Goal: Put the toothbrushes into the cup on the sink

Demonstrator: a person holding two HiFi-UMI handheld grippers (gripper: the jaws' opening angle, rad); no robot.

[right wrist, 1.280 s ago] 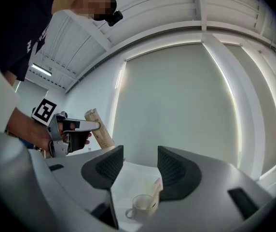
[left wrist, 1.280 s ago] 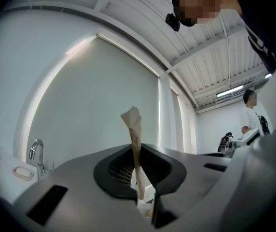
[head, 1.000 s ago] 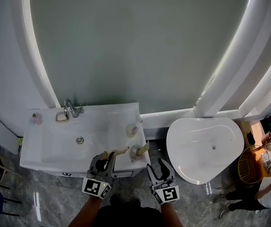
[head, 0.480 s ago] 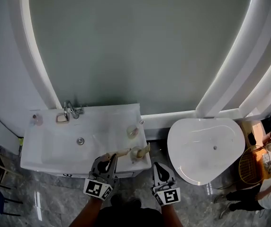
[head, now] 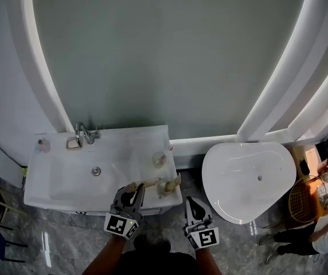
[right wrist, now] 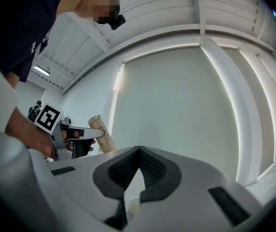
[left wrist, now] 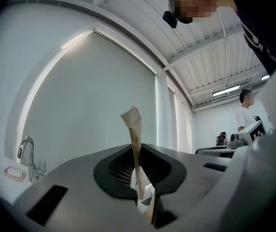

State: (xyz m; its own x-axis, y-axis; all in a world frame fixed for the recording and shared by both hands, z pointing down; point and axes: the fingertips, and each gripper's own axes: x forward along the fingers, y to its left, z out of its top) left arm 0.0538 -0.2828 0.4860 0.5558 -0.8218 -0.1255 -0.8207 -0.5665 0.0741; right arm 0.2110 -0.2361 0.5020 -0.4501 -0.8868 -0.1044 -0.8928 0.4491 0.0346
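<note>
My left gripper [head: 134, 190] is shut on a paper-wrapped toothbrush [head: 144, 183] over the front edge of the white sink [head: 66, 179]. The beige wrapper [left wrist: 135, 144] stands up between its jaws [left wrist: 141, 197]. Just right of it stands a cup [head: 165, 184] with a beige handle [head: 177, 179] sticking out. A second clear cup [head: 159, 159] stands behind it on the sink's right side. My right gripper [head: 191, 204] is shut and empty, in front of the sink's right corner. Its own view [right wrist: 128, 197] shows a clear cup [right wrist: 133, 207] below its jaws and the left gripper [right wrist: 82, 134] with the wrapped toothbrush [right wrist: 102, 132].
A chrome faucet [head: 85, 133], a soap dish [head: 74, 143] and a small bottle [head: 42, 144] stand at the sink's back. A white basin-shaped fixture [head: 249, 179] is to the right. A racket [head: 301, 199] and a person [head: 324, 236] are at the far right.
My right gripper's jaws have gone from open to shut, with nothing in them. My left gripper has shifted slightly right with the wrapped toothbrush, toward the cup.
</note>
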